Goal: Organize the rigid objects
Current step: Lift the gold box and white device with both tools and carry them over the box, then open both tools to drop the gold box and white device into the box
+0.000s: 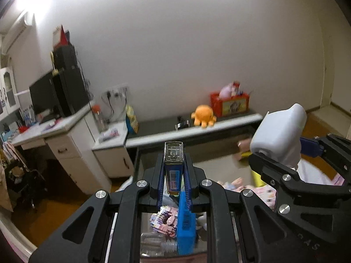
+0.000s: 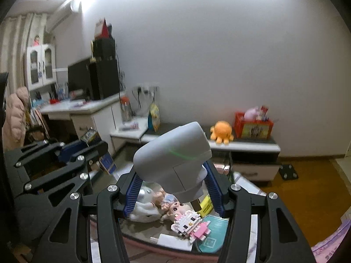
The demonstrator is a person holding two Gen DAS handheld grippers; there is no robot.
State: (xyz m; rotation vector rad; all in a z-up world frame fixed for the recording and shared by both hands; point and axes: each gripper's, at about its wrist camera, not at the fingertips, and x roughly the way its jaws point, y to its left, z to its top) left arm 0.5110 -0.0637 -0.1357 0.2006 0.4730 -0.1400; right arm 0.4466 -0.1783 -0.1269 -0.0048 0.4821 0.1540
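orange plush octopus (image 2: 221,132) on low counter (image 2: 252,146), red box (image 2: 253,126), black monitor (image 2: 80,79)

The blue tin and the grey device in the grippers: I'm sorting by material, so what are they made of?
Blue tin: likely thin metal, glossy printed sides, shiny silvery top with a cap. Grey device: seemingly matte moulded plastic, smooth rounded shell with a seam line.

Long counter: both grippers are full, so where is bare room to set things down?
On the long counter, bare patches lie left of the orange plush, toward the snack bag, and along the front edge. The right end is crowded by the red box. The glass table below is cluttered with toys.
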